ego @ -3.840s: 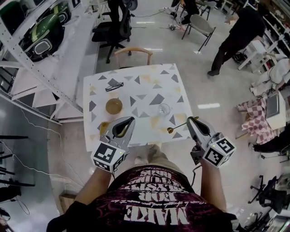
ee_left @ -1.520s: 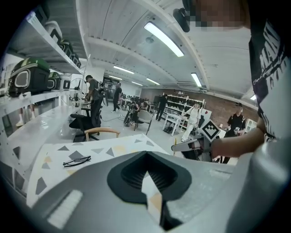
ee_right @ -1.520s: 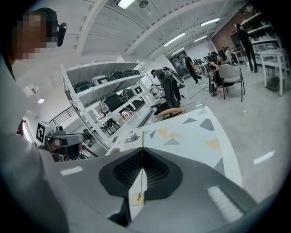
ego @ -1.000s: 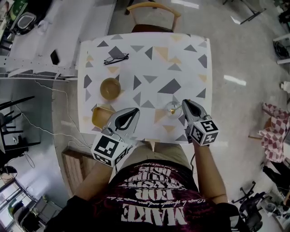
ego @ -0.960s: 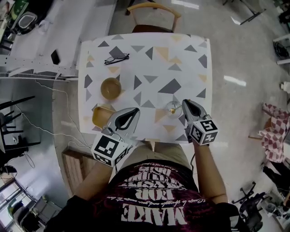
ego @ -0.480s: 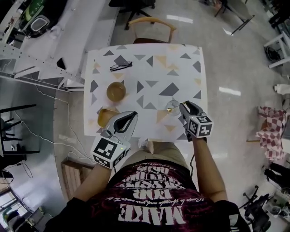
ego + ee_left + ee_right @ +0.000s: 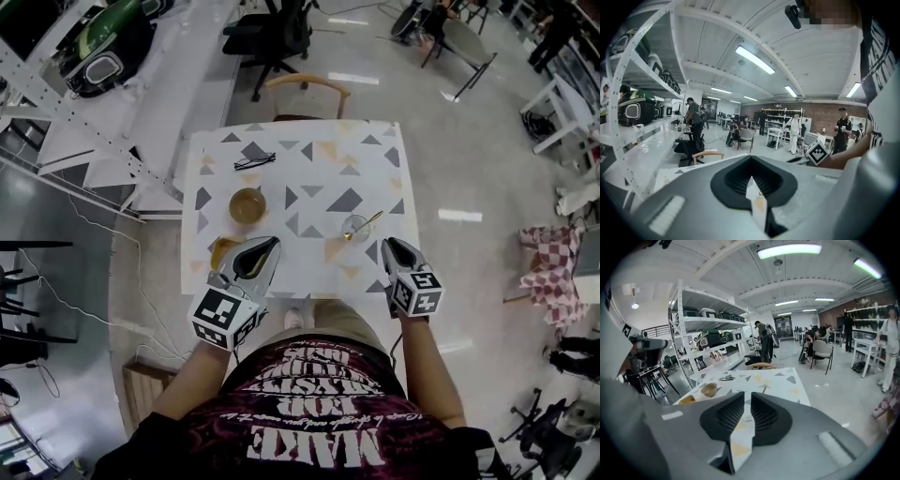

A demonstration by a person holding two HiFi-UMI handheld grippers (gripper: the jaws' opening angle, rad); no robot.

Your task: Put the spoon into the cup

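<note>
A clear glass cup [image 7: 354,228] stands on the patterned table [image 7: 309,178], near its front right. The gold spoon [image 7: 366,223] rests inside it, handle leaning out to the right. My right gripper [image 7: 390,246] hovers just right of and nearer than the cup, apart from it, its jaws a narrow slit apart and empty. In the right gripper view only the spoon [image 7: 764,389] handle shows above my right gripper [image 7: 747,397]. My left gripper [image 7: 269,246] sits over the table's front left, tips together, holding nothing. The left gripper [image 7: 751,159] fills its own view.
A tan bowl [image 7: 247,204] sits left of centre, also seen as the bowl [image 7: 709,390]. A yellow bowl [image 7: 223,251] is partly hidden by my left gripper. Glasses [image 7: 255,161] lie at the back left. A wooden chair [image 7: 300,92] stands behind the table; shelving [image 7: 84,103] runs along the left.
The right gripper held the spoon earlier, then stood at the cup; now it has drawn back toward the near edge, leaving the spoon in the cup. The left gripper stayed put.
</note>
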